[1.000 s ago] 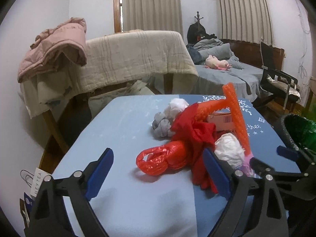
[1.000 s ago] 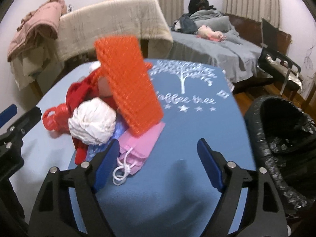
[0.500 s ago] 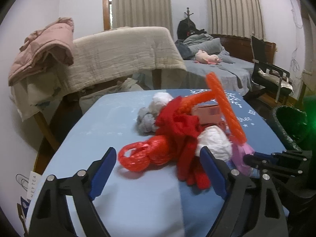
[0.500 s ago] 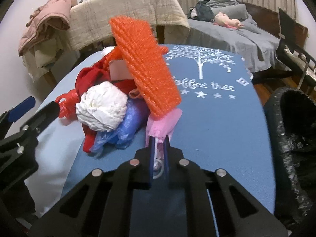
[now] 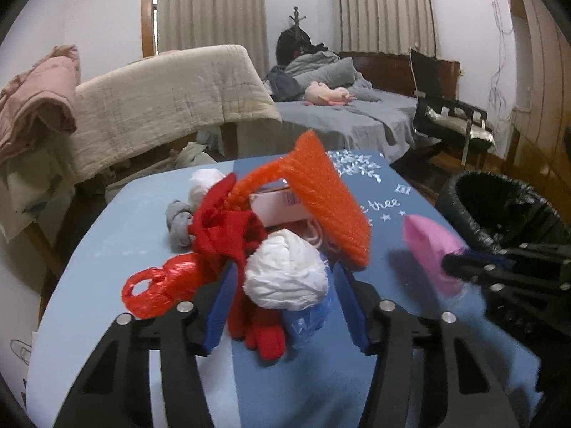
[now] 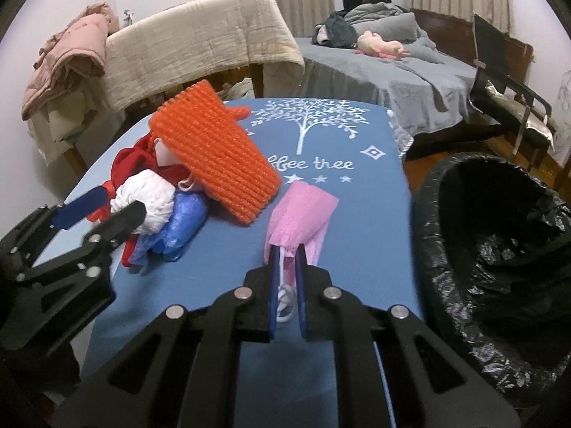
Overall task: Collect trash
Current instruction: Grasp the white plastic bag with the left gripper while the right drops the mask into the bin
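A trash pile lies on the blue table [image 6: 349, 207]: an orange foam net [image 6: 217, 157], a white crumpled ball [image 5: 285, 276], a red plastic bag [image 5: 160, 285], red cloth [image 5: 228, 232], a blue bag [image 6: 185, 221] and a grey wad [image 5: 178, 221]. My right gripper [image 6: 285, 253] is shut on a pink bag [image 6: 303, 214] and holds it clear of the pile; it also shows in the left wrist view [image 5: 431, 249]. My left gripper [image 5: 285, 285] is partly closed around the white ball, its blue pads at both sides of it.
A bin lined with a black bag [image 6: 499, 235] stands off the table's right edge. Behind are a chair draped with a beige blanket [image 5: 171, 100], a bed [image 5: 349, 114] and a black chair [image 5: 446, 121].
My right gripper closed on the pink bag and pulled it right, away from the pile. My left gripper moved forward and narrowed around the white ball.
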`<action>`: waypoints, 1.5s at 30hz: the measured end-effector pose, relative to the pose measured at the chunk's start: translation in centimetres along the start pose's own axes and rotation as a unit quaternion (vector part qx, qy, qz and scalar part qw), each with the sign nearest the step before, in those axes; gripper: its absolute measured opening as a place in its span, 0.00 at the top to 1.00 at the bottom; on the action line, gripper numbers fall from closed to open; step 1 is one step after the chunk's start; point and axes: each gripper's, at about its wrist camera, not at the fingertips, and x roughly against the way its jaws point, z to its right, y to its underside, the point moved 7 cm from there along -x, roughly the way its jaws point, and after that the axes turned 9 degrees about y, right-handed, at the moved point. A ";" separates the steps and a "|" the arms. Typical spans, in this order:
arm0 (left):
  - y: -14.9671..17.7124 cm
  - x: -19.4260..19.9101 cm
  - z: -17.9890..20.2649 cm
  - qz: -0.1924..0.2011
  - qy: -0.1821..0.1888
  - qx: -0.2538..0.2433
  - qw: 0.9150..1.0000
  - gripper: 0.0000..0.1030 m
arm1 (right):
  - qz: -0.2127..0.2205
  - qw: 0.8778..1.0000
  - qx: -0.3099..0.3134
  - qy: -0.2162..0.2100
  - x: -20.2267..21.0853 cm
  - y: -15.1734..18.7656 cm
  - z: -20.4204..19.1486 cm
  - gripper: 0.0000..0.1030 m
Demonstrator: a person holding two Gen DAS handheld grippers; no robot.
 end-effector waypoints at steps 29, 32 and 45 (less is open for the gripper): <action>-3.7 3.8 4.5 0.047 0.040 -0.024 0.998 0.69 | 0.055 0.998 -0.028 0.021 5.0 -1.3 4.5 0.92; -4.2 3.2 6.1 0.045 0.058 -0.026 0.997 0.69 | 0.059 0.997 -0.036 0.038 5.5 -1.3 6.3 0.92; -7.1 -0.9 16.3 0.040 0.152 -0.060 0.986 0.69 | 0.062 0.985 -0.093 0.129 6.9 0.1 18.0 0.92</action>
